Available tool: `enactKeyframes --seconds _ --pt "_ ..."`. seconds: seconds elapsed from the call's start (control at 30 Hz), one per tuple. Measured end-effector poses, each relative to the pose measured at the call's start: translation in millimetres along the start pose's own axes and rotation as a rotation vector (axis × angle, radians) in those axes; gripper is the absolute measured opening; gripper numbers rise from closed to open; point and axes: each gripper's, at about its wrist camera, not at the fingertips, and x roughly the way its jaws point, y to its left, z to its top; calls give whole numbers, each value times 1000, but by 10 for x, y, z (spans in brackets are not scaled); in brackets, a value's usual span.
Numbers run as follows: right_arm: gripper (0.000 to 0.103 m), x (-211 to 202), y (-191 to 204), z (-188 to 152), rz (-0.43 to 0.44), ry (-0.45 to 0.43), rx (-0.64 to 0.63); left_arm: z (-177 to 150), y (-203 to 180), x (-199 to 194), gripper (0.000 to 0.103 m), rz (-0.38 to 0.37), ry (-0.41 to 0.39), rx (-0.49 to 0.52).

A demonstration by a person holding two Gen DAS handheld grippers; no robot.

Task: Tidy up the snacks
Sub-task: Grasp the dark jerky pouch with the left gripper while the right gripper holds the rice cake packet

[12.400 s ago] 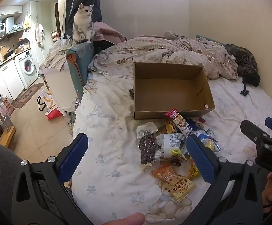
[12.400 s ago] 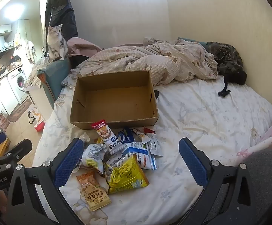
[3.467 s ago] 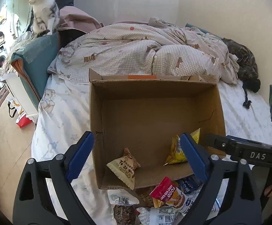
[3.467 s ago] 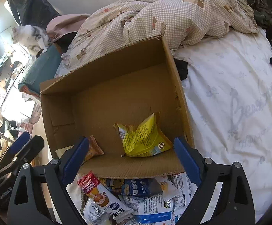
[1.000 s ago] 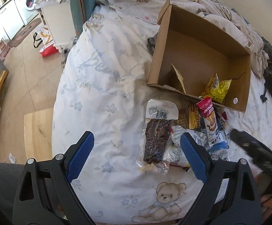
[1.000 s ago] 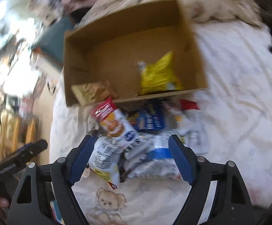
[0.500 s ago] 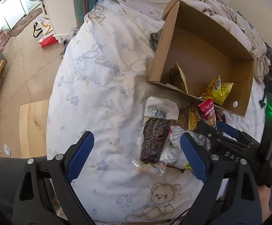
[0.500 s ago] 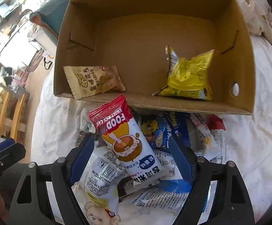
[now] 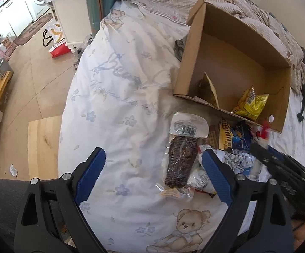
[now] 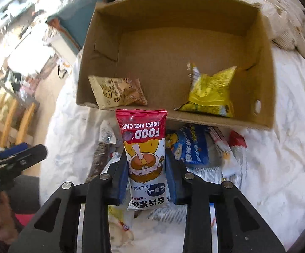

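- Left wrist view: my left gripper [image 9: 152, 175] hangs over the bed [image 9: 118, 97] with its jaws wide apart and nothing between them; the dark snack bar [image 9: 181, 161] in clear wrap lies just ahead, at the near edge of the loose snack pile [image 9: 232, 147]; the cardboard box [image 9: 194, 63] sits beyond the pile, open at the top
- Same view, risk: my right gripper shows only as a blur at the right edge; if I reach for the pile now, I judge the two grippers could knock together
- Right wrist view: my right gripper [image 10: 146, 177] is clamped on the red sweet rice cake packet [image 10: 145, 154], which stands upright, its top just short of the box's near wall [image 10: 205, 121]
- Risk: the grip sits on the packet's lower half; the tall top could catch on that wall and twist or slip out unless I lift it clear first
- Box contents: a beige packet [image 10: 117, 91] leans in the near left corner; a yellow packet [image 10: 210, 93] lies to the right; the rest of the floor is bare cardboard
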Motion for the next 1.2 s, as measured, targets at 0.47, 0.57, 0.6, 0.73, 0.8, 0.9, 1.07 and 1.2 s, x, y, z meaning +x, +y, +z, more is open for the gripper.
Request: enactKeyframes --seconds 0.47,0.57,0.6,0.73,0.8,0.9,1.07,1.2 --pt "33 -677 -557 -363 187 -115 326 -19 108 136 91 6 56 -35" --pt "33 -629 -609 -345 183 -107 339 -24 84 241 91 9 86 -36" --pt "33 -607 -623 -339 183 -104 343 -16 50 291 91 11 98 -32" --pt "33 -574 -633 -345 179 -95 343 49 -175 524 91 -8 146 33" --pt "33 -561 -611 -331 173 -90 332 35 -280 681 91 -16 199 75" --pt "33 -537 -605 -326 166 -80 325 -40 -331 829 91 -33 249 77" --pt "33 -500 -661 -325 167 -66 349 -94 -362 905 91 -46 284 92" --pt "33 -466 -672 -318 173 -54 361 -138 -356 1015 91 -44 325 86"
